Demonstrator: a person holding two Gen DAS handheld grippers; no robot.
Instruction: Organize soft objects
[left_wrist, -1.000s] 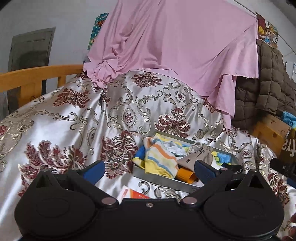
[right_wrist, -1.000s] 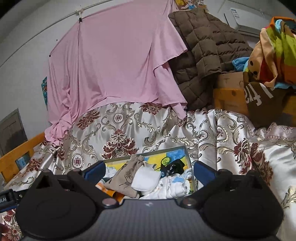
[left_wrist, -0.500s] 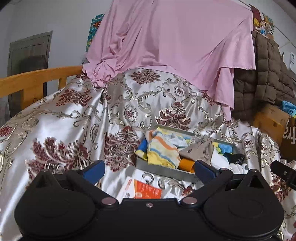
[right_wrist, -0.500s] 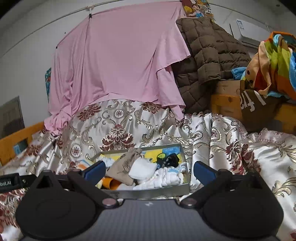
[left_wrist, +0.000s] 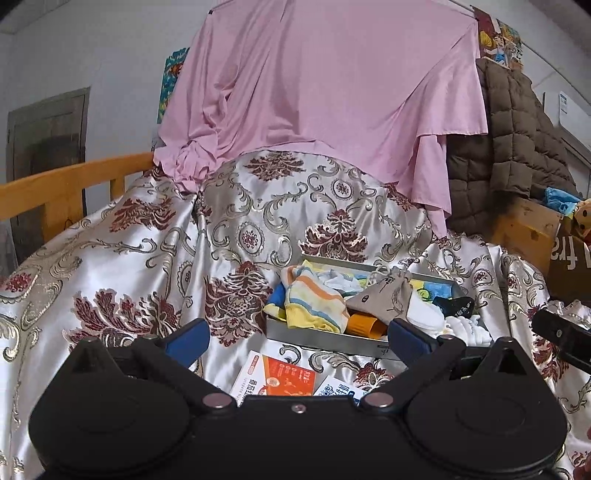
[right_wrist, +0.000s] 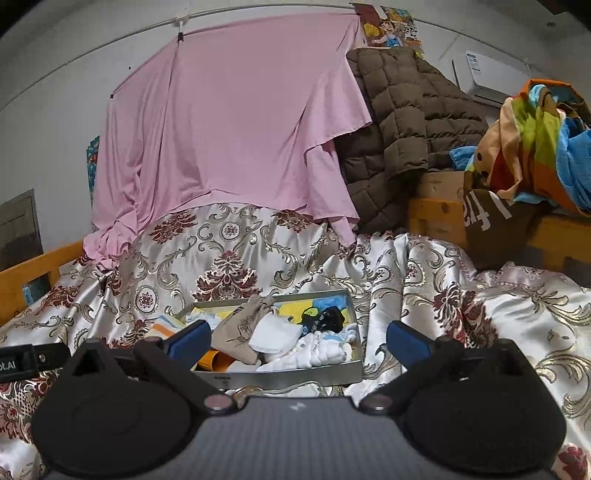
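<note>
Socks (left_wrist: 314, 302) beside possibly medicine boxes (left_wrist: 275, 376).

Striped yellow-orange sock (left_wrist: 314, 302); beige pouch (left_wrist: 384, 299); pink sheet (left_wrist: 325, 92); silver-maroon floral bedspread (left_wrist: 147, 258).

white wall (right_wrist: 55, 92) behind, with a pink sheet (right_wrist: 229, 125) hung from a rail (right_wrist: 258, 11) near the top. brown quilted coat (right_wrist: 402, 125) draped just beside the sheet. air conditioner (right_wrist: 487, 75) mounted high on the right. wooden bed rail (left_wrist: 70, 184) at left, grey door (left_wrist: 48, 155) beyond it. patterned satin bedspread (left_wrist: 129, 251) spread below. colourful poster (right_wrist: 388, 26) near the rail.
</note>
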